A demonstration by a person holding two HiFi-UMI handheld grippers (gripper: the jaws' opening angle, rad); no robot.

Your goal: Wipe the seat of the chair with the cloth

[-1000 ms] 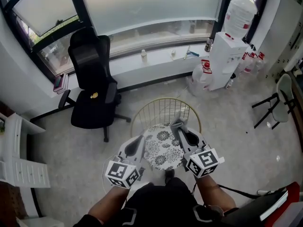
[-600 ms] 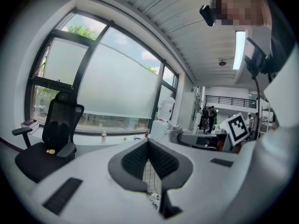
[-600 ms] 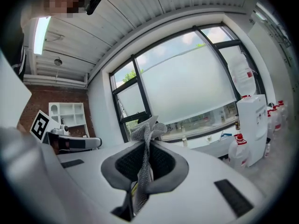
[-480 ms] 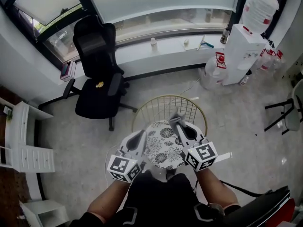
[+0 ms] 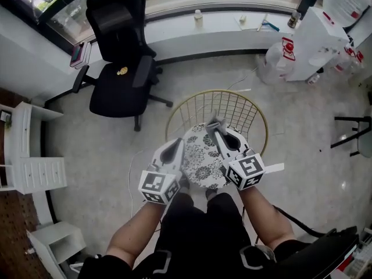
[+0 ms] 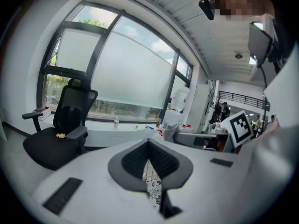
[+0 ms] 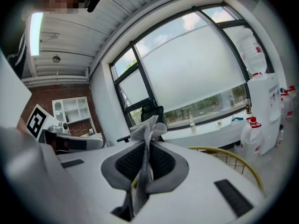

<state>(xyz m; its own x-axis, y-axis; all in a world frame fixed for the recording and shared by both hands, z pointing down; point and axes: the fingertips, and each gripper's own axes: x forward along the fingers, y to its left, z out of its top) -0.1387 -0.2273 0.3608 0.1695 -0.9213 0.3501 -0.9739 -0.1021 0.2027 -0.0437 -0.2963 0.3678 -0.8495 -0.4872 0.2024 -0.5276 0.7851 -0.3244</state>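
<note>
A gold wire chair point(image 5: 232, 105) with a floral round seat point(image 5: 201, 162) stands right in front of me in the head view. My right gripper point(image 5: 214, 125) hovers over the seat's right part, shut on a grey knit cloth point(image 7: 147, 133) that sticks out past its tips; the same cloth point(image 5: 211, 122) shows as a small tuft in the head view. My left gripper point(image 5: 177, 143) is over the seat's left edge. Its jaws are shut with nothing between them, and a sliver of the floral seat point(image 6: 152, 193) shows below the left gripper point(image 6: 148, 142).
A black office chair point(image 5: 119, 68) with a small yellow thing on its seat stands at the back left. A white water dispenser point(image 5: 311, 36) and water jugs point(image 5: 273, 54) are at the back right. White shelves point(image 5: 32, 173) line the left wall, a window sill point(image 5: 232, 25) runs along the back.
The head view has tipped further down, so the room slides up the frame. Both grippers stay over the floral seat, the cloth still in the right one.
</note>
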